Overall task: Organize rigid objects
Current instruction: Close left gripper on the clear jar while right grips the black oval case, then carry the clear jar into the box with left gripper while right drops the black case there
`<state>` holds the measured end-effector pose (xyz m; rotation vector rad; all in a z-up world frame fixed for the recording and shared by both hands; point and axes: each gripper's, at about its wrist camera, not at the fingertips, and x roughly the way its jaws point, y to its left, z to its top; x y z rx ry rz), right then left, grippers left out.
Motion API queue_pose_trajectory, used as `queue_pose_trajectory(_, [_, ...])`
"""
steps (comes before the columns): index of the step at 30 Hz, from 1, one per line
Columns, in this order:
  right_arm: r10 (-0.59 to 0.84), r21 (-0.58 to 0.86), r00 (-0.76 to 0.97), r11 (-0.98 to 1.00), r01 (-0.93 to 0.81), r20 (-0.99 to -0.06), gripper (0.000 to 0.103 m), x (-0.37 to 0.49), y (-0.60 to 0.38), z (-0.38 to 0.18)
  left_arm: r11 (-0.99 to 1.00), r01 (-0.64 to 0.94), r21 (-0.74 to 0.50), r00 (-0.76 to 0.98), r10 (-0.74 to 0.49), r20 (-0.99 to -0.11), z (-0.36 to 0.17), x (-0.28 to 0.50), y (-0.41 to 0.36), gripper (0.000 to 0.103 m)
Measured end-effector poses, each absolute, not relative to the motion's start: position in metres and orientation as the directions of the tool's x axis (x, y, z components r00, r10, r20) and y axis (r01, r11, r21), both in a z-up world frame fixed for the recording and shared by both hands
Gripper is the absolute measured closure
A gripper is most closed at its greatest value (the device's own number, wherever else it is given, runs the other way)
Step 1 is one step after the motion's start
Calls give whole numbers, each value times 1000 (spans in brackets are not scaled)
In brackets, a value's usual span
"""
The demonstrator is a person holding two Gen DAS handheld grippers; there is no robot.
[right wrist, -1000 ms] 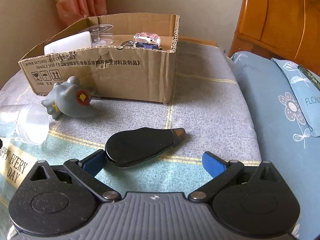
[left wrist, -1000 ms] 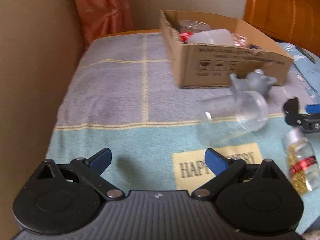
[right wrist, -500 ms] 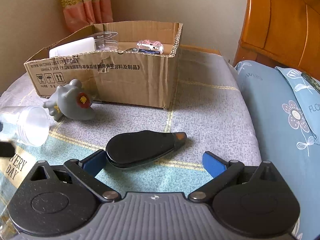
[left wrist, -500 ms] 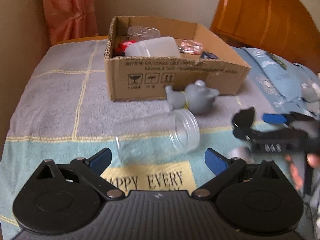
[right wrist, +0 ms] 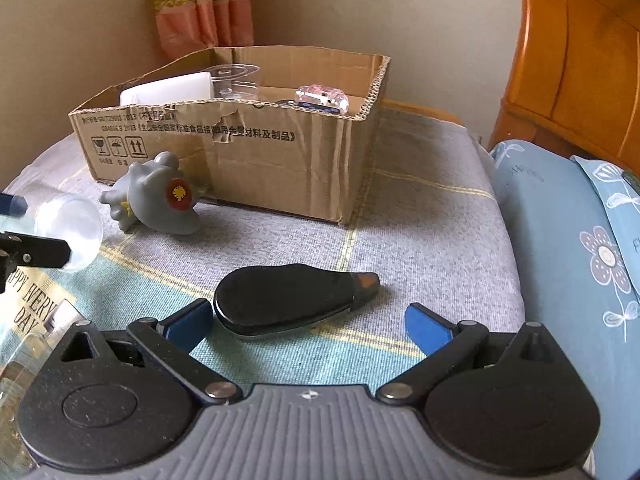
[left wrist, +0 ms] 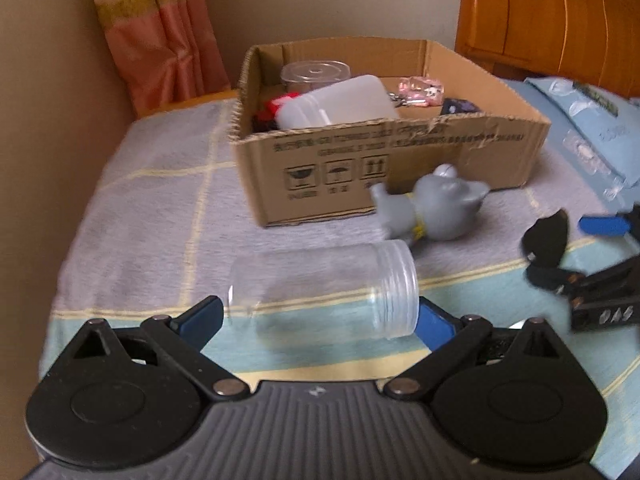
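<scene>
- Left wrist view: my left hand-held gripper (left wrist: 318,320) gapes wide around the clear jar (left wrist: 324,290) lying on the bed, nothing gripped; the cardboard box (left wrist: 400,168) beyond already holds several items.
- Right wrist view: my right hand-held gripper (right wrist: 308,322) gapes empty at the black case (right wrist: 288,300); the grey toy (right wrist: 160,200) also waits outside.

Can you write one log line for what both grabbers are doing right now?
left gripper: open, around clear jar | right gripper: open, at black case | box: behind

Home bedroom, wooden headboard (right wrist: 576,60), floral blue pillow (right wrist: 580,248), towel-covered bed (left wrist: 152,184), pink curtain (left wrist: 156,28)
</scene>
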<state>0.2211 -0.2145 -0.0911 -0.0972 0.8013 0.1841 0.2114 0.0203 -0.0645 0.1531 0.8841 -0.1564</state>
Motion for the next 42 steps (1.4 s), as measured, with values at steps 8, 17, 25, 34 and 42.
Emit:
queue_pose_trajectory(8, [178, -17, 671, 962, -273, -720, 0, 227, -217, -91, 975, 211, 69, 638, -84, -766, -65, 213, 23, 4])
queue_pose_trajectory(17, [249, -18, 654, 927, -373, -715, 1, 233, -214, -92, 974, 225, 28, 630, -124, -766, -65, 219, 24, 5])
queue_pose_trajectory(25, [260, -23, 639, 917, -399, -724, 10, 230, -213, -87, 970, 241, 11, 618, -145, -773, -63, 222, 29, 12])
queue_pose_trajectory(34, [258, -19, 619, 915, -403, -742, 10, 225, -212, -78, 958, 286, 26, 606, -160, -779, -57, 225, 31, 12])
queue_pose_trajectory(42, [282, -6, 641, 913, -409, -714, 10, 219, -215, -43, 937, 349, 35, 585, -188, -789, -31, 230, 36, 12])
